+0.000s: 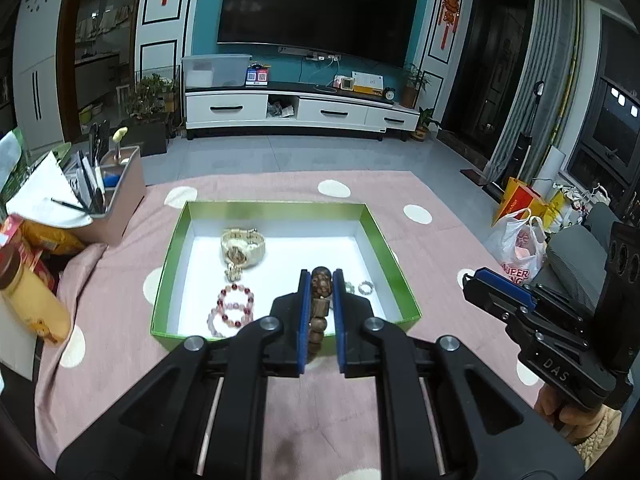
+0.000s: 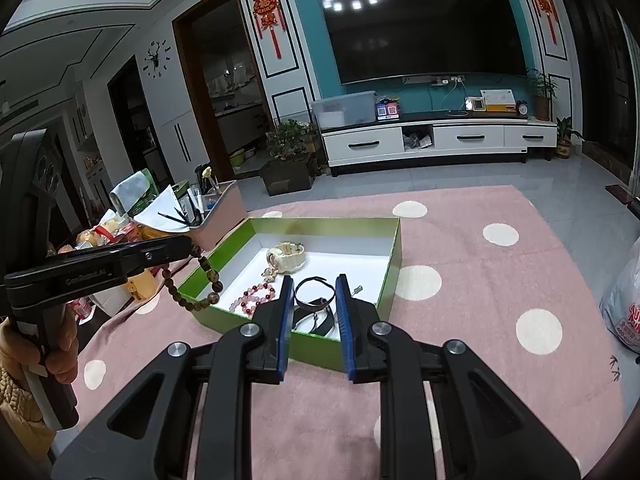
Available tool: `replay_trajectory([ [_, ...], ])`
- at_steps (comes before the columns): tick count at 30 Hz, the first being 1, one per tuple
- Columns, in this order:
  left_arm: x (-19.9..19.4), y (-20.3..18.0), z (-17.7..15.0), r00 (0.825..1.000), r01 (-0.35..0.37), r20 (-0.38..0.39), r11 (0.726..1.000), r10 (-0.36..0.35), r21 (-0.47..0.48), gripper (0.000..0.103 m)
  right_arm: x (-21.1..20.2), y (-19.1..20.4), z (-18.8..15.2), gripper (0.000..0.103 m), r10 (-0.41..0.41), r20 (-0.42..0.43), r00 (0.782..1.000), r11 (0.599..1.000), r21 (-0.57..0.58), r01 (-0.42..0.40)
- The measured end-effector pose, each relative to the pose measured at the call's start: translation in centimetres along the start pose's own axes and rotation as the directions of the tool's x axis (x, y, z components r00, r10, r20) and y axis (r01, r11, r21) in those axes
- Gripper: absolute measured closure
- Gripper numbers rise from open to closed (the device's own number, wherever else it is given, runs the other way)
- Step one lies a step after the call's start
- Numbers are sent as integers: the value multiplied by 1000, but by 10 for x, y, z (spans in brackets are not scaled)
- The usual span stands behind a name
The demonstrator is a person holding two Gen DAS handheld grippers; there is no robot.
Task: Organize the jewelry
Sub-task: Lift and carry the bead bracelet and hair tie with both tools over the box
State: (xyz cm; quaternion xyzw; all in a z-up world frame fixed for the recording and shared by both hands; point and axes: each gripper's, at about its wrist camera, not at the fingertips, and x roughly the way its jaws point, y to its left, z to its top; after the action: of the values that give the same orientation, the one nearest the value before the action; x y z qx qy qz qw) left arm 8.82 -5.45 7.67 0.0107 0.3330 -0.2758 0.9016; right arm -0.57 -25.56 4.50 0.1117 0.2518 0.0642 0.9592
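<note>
A green box [image 1: 374, 236] with a white floor sits on the pink dotted cloth; it also shows in the right wrist view [image 2: 394, 256]. In it lie a gold watch [image 1: 242, 248], a pink bead bracelet [image 1: 232, 310], small silver rings [image 1: 365, 288] and a black band [image 2: 314, 300]. My left gripper [image 1: 321, 280] is shut on a brown wooden bead bracelet [image 1: 321, 282], held above the box's near edge; the strand [image 2: 200, 288] hangs from it in the right wrist view. My right gripper [image 2: 312, 284] is open and empty over the box's near right side.
A pink organiser [image 1: 120, 196] with pens and papers stands left of the box, with snack packets [image 1: 36, 240] and a yellow bottle [image 1: 28, 300] nearer. Plastic bags [image 1: 520, 248] lie off the right edge. A TV cabinet [image 1: 296, 110] stands far behind.
</note>
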Motion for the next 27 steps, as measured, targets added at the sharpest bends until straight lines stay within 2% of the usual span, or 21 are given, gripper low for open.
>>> replay_trajectory([
  [7, 24, 1, 16, 999, -31, -10, 999, 31, 19, 93, 12, -7, 12, 82, -11, 3, 1000, 1000, -2, 11],
  [17, 67, 11, 31, 997, -47, -56, 999, 46, -4, 93, 34, -11, 25, 82, -33, -9, 999, 999, -13, 32],
  [27, 110, 21, 32, 990, -63, -125, 997, 58, -38, 93, 68, -13, 32, 82, -39, -50, 998, 999, -15, 38],
])
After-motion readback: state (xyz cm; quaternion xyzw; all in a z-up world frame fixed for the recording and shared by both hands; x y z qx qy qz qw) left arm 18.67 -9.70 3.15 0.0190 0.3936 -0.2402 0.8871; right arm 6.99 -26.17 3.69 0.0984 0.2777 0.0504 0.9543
